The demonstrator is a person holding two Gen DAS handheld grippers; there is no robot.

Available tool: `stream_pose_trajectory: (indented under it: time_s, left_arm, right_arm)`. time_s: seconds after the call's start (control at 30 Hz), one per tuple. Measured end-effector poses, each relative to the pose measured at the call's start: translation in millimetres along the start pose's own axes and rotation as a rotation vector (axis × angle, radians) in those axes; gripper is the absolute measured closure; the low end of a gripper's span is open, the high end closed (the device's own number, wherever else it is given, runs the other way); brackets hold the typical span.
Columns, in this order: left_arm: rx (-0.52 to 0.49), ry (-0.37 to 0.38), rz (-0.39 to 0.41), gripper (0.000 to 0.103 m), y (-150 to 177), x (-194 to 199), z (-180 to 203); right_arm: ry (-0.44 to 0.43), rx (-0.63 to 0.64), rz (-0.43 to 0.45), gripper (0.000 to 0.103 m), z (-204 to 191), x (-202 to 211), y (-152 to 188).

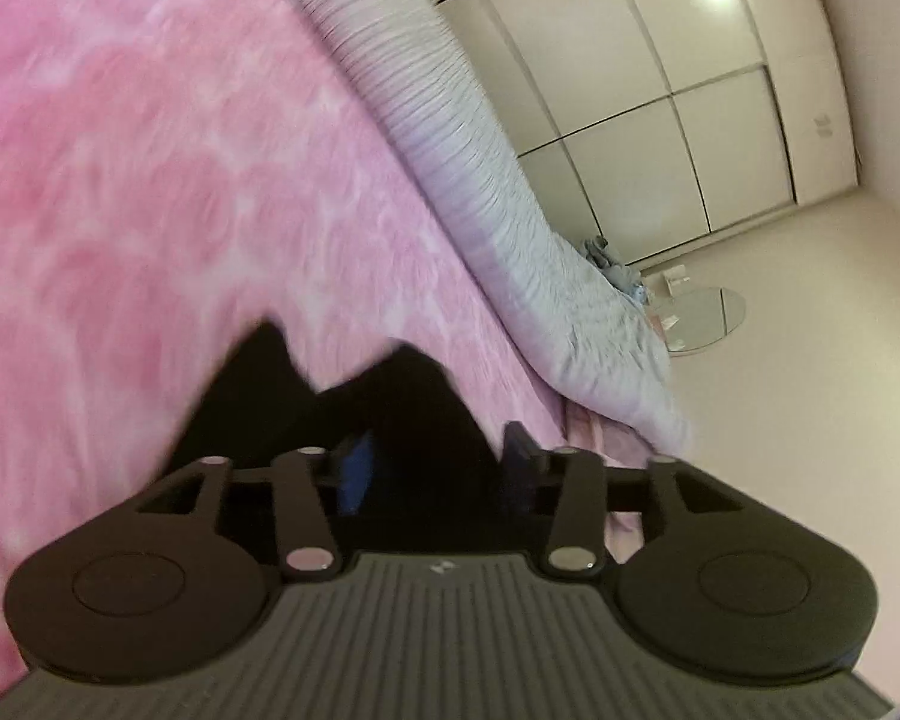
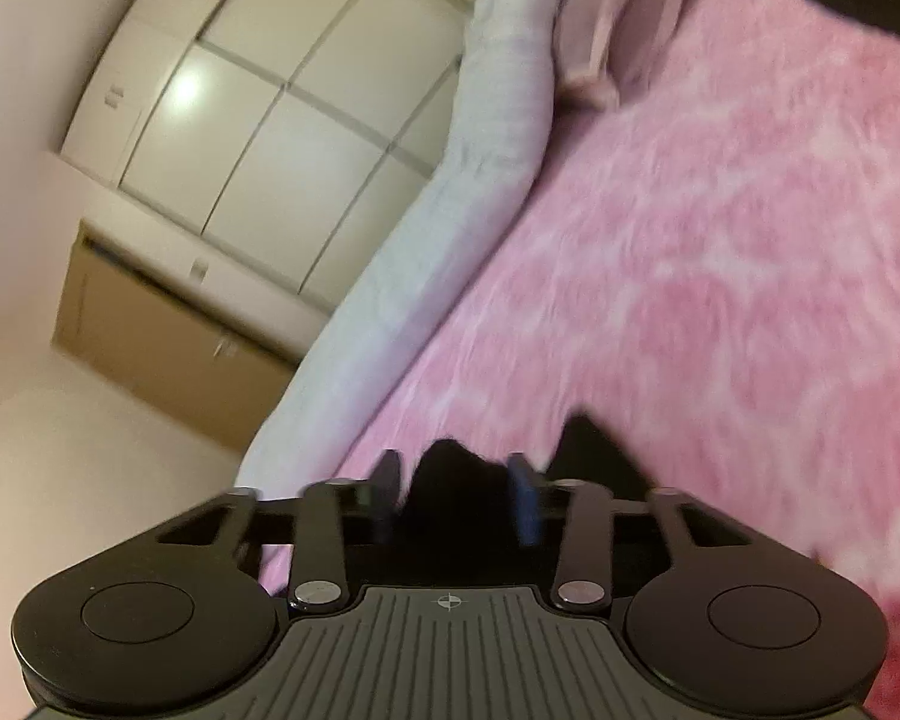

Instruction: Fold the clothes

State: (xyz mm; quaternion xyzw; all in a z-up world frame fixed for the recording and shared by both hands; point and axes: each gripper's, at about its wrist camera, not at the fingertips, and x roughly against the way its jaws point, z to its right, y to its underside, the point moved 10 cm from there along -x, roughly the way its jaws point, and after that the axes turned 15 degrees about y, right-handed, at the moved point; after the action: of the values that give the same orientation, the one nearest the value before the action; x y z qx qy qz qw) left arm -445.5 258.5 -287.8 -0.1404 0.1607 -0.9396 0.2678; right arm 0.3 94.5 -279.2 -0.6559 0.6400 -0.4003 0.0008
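- Black cloth [image 1: 384, 420] lies between and just beyond the left gripper [image 1: 435, 468] fingers, which stand spread; the pads do not visibly press on it, though blur makes contact hard to judge.
- Same black cloth [image 2: 450, 480] shows between the right gripper [image 2: 456, 498] fingers, also spread, with a blue pad [image 2: 525, 504] on one finger clear of the fabric.
- Pink blanket [image 1: 150, 180], fluffy and mottled, spreads under the cloth and far past both sets of fingertips.
- Beyond the blanket's edge runs a pale ribbed cover [image 1: 426, 120], along the bed's side.
- Pink pillows [image 2: 618, 30] sit far ahead of the right fingers.
- Farthest off, white wardrobe doors [image 1: 630, 90] and a round mirror [image 1: 708, 318] on the floor.
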Motion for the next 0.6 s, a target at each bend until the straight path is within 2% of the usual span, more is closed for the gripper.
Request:
stream_pose_trajectory:
  time_s: [0.03,0.1,0.2,0.4,0.6]
  left_arm:
    - [-0.046,-0.003,0.006,0.045,-5,-1,1]
    - [-0.134,-0.010,0.019,0.036,-13,-1,2]
    - [-0.169,-0.042,0.031,0.036,-11,4,-15]
    - [-0.155,-0.156,-0.047,0.037,11,2,-70]
    - [-0.211,-0.190,-0.090,0.037,1,-34,-88]
  right_arm:
    - [0.002,0.034,0.022,0.053,-1,-2,0]
    - [0.008,0.113,0.045,0.052,0,-5,5]
    - [0.066,0.192,0.022,0.051,16,-18,18]
    - [0.194,0.237,-0.052,0.051,62,-51,32]
    - [0.226,0.358,-0.110,0.051,64,-83,31]
